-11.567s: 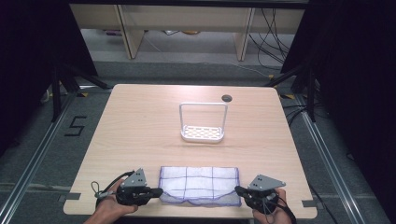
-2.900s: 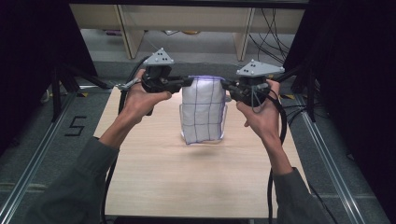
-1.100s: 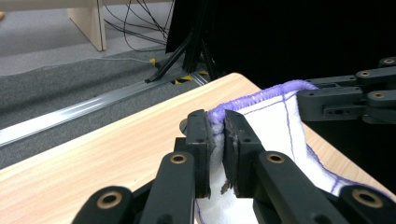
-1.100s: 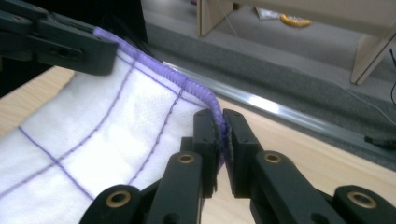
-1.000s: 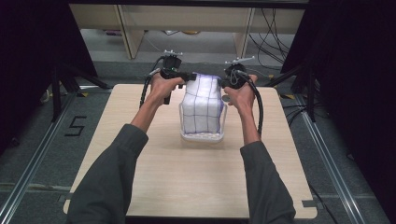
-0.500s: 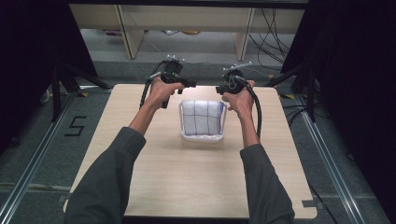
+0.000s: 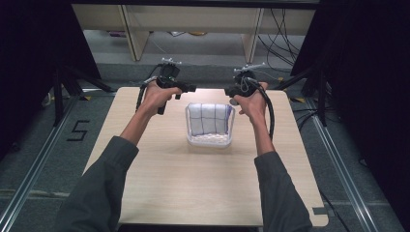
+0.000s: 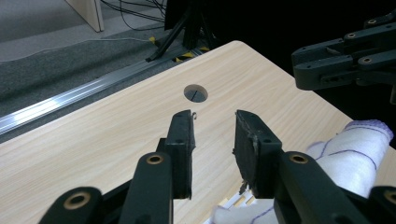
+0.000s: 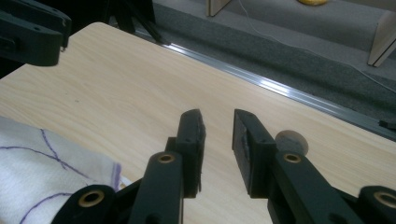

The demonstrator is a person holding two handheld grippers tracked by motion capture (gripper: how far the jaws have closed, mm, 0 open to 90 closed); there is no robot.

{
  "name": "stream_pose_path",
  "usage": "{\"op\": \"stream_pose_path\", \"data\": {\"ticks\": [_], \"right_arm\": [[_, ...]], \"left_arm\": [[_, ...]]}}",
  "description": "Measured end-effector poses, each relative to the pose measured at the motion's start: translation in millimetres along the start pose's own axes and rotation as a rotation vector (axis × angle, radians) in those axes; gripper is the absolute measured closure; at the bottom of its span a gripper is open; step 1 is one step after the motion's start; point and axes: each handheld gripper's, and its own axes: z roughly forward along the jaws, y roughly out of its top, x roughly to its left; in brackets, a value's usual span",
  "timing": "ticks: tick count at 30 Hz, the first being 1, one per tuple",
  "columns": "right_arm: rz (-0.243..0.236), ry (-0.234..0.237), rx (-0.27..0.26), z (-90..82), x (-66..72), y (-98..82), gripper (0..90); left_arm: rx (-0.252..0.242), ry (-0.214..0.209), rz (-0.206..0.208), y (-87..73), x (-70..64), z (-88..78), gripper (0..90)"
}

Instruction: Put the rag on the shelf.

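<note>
A white cloth with thin purple grid lines [image 7: 209, 118] stands folded inside a small white wire basket [image 7: 208, 142] at the middle of the table's far half. My left gripper [image 7: 191, 88] hovers just left of and above the basket's top. My right gripper [image 7: 229, 91] hovers to the basket's right. Each gripper's jaws have just been opening, and nothing is between them. In the left gripper view the open left gripper [image 8: 214, 119] is over bare wood with the cloth [image 8: 355, 154] at its right. In the right gripper view the open right gripper [image 9: 217, 116] has the cloth [image 9: 42, 163] at its lower left.
The light wooden table [image 7: 193, 183] has a round hole [image 8: 195, 93] near its far edge. Beyond the far edge run a metal rail and grey floor with cables. Black stands flank the table's far corners.
One second ago both grippers held the cloth up over the basket. They have let go, the cloth has dropped into the basket, and the grippers have drawn apart with their jaws open.
</note>
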Motion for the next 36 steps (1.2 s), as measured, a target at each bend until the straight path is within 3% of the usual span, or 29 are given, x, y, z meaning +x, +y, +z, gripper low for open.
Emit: {"op": "stream_pose_path", "data": {"ticks": [5, 12, 13, 14, 15, 17, 20, 24, 36], "right_arm": [[0.011, 0.000, -0.009, -4.4, -2.2, -2.1, 71.8], [0.008, 0.002, -0.018, -10.5, -3.4, -4.4, 66.5], [0.017, 0.001, -0.016, -14.0, -2.1, -4.4, 60.9], [0.017, 0.001, -0.016, -14.0, -2.1, -4.4, 60.9], [-0.005, -0.005, -0.034, -14.2, -3.4, -4.4, 57.6], [0.019, 0.001, -0.031, -18.1, -0.1, -5.0, 56.1], [-0.010, -0.001, -0.056, -23.2, -1.2, -6.7, 52.3], [0.022, -0.002, -0.067, -27.6, 1.4, -11.5, 45.8], [0.002, 0.015, -0.104, -38.4, 9.8, -24.6, 43.1]], "left_arm": [[-0.004, -0.001, 0.005, -4.8, -1.5, -9.0, 62.0], [0.006, -0.005, 0.014, -5.6, -10.8, -19.2, 44.7], [0.005, 0.000, 0.027, -6.6, -14.9, -21.8, 43.0], [0.005, 0.000, 0.027, -6.6, -14.9, -21.8, 41.8], [0.006, 0.009, 0.038, -7.8, -17.2, -23.2, 41.8], [0.008, 0.007, 0.058, -11.3, -21.1, -26.0, 40.7], [0.011, 0.004, 0.065, -16.8, -25.3, -30.6, 39.6], [0.021, 0.012, 0.078, -22.5, -28.9, -34.9, 36.2], [-0.007, -0.030, 0.082, -34.9, -39.2, -47.2, 35.4]]}}
